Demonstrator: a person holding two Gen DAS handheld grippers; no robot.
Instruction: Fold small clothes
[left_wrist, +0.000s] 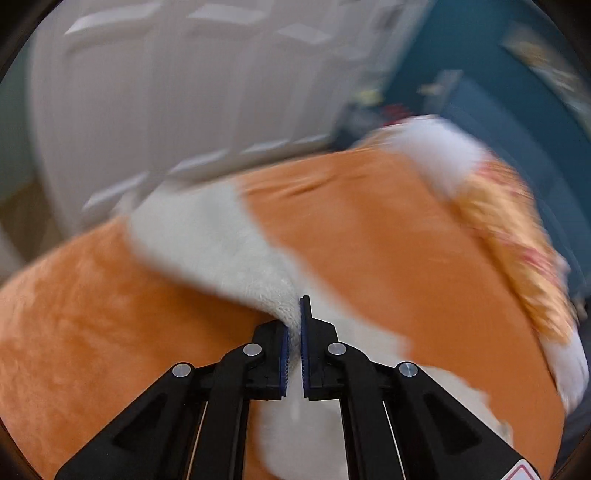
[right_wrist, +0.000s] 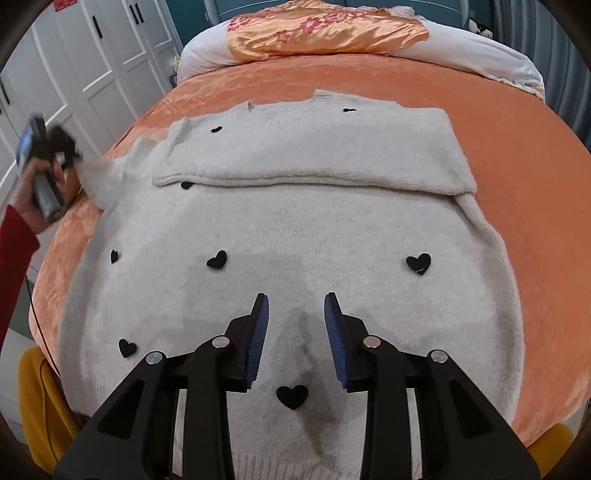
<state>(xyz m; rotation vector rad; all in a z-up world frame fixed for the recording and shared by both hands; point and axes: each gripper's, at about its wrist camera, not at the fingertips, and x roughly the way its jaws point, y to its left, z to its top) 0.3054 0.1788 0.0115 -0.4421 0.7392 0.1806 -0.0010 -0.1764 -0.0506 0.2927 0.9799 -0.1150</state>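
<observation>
One cream sweater (right_wrist: 288, 236) with black hearts (right_wrist: 217, 259) found spread flat across the middle of the orange bed (right_wrist: 517, 177), one sleeve (right_wrist: 314, 147) folded across the chest. Other sleeve (left_wrist: 229, 251) drawn out toward the bed's left edge, pinched in the closed left gripper (left_wrist: 294, 339). Right gripper (right_wrist: 295, 332) hovering above the hem near the bed's front edge, jaws parted, empty. Floral pillow (right_wrist: 325, 29) at the far end.

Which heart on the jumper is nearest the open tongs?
Start at the orange bed, where a pale grey jumper dotted with black hearts lies spread flat. Come down its front to the right tongs, which are open above it. The heart just below the blue pads, between the black arms, is the one; the others are further up or off to the sides.
</observation>
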